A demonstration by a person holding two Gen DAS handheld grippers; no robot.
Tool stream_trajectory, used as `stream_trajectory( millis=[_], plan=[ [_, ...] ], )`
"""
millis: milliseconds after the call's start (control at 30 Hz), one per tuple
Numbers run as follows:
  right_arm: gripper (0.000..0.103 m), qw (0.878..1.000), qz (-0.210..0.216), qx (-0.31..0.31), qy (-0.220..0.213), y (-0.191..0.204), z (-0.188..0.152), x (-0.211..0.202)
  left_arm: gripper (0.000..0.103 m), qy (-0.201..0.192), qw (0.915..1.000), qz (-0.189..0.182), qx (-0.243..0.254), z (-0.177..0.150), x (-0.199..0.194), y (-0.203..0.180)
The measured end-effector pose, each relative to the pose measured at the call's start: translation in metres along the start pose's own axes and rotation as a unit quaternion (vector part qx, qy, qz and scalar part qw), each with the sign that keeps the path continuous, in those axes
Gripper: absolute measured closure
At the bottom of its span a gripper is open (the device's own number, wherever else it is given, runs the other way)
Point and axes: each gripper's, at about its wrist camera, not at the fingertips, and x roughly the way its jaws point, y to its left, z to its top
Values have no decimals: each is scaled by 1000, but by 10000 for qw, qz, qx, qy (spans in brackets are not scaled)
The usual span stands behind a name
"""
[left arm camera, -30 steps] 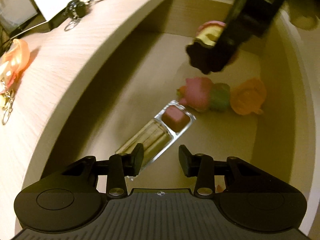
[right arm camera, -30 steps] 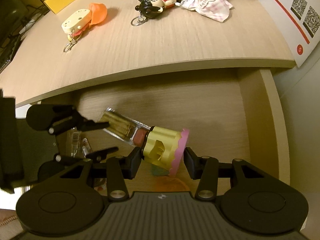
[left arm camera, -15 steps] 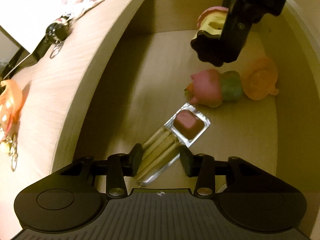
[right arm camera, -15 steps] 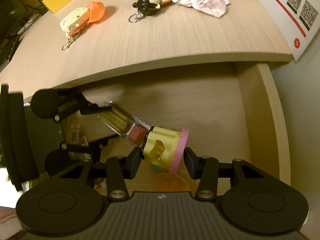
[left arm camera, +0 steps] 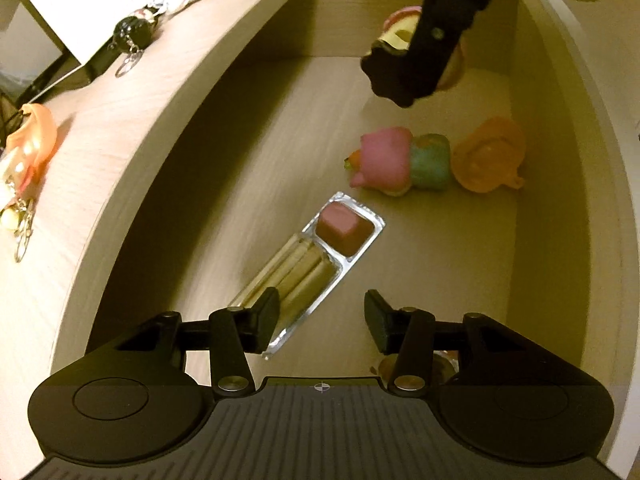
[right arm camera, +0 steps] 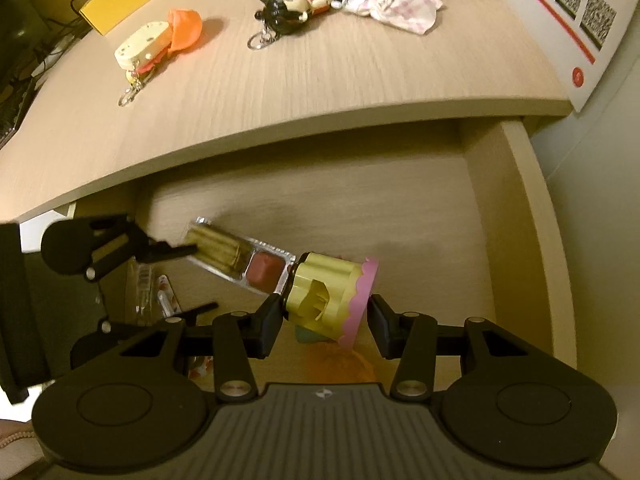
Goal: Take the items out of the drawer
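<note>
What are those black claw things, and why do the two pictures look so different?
They are two grabbers that a person holds, one in each hand. Each has a small camera looking along its fingers, so each picture is one grabber's view.

The left gripper is open above a clear snack tray in the open drawer. A pink and green toy and an orange toy also lie there.

The right gripper holds a yellow toy cupcake with pink icing. On the desk lie keychain toys and a crumpled cloth.
</note>
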Motion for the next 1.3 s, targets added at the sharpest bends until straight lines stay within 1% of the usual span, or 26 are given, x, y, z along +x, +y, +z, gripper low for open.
stream_trajectory(
  millis=[133, 167, 267, 333, 433, 633, 667, 700, 833, 867, 900, 1000, 1033, 1067, 1167, 1233, 1300],
  plan=[
    [57, 9999, -64, -46, -89, -2, 0, -5, 52, -21, 10000, 49, 20, -3, 1, -4],
    [57, 9999, -83, -67, -103, -3, -1, -6, 52, -30, 10000, 54, 47, -6, 19, -13],
    [57, 9999, -112, -64, -82, -5, -2, -4, 52, -40, 9996, 90, 278, -3, 18, -16],
    [57, 9999, -113, -36, -46, -9, -5, -3, 56, -70, 9994, 80, 321, 0, 16, -14],
    [57, 9999, -113, -10, 0, -13, -9, -2, 56, -86, 9994, 43, 323, 4, 15, -9],
    [57, 9999, -143, -2, 12, -16, -9, -1, 56, -34, 9989, 123, 460, 10, 26, 1],
    [57, 9999, -142, 3, 7, -17, -9, -1, 59, -24, 9988, 132, 481, 11, 26, 2],
    [57, 9999, -143, 5, 5, -17, -8, -1, 60, -36, 9985, 110, 531, 11, 26, 3],
    [57, 9999, -147, -4, 15, -16, -6, 2, 58, -34, 9974, 43, 721, 11, 22, 2],
    [57, 9999, -143, -7, 24, -17, -6, 3, 58, -26, 9977, 18, 682, 10, 21, 2],
    [57, 9999, -141, -11, 35, -16, -6, 4, 59, -9, 9985, -48, 538, 10, 19, 5],
    [57, 9999, -106, -43, 58, -16, -7, 4, 58, -30, 9987, -470, -171, 8, 10, 13],
    [57, 9999, -93, -48, 65, -16, -7, 5, 58, -70, 9976, -568, -387, 6, 6, 12],
    [57, 9999, -86, -47, 74, -17, -8, 5, 58, -96, 9968, -614, -497, 5, 4, 11],
    [57, 9999, -86, -52, 102, -16, -8, 7, 58, -183, 9949, -761, -637, 8, 4, 3],
    [57, 9999, -82, -90, 112, -15, -9, 7, 58, -212, 9928, -936, -714, 8, 5, 1],
    [57, 9998, -80, -131, 110, -14, -9, 7, 60, -215, 9915, -1043, -753, 10, 5, -4]
  ],
)
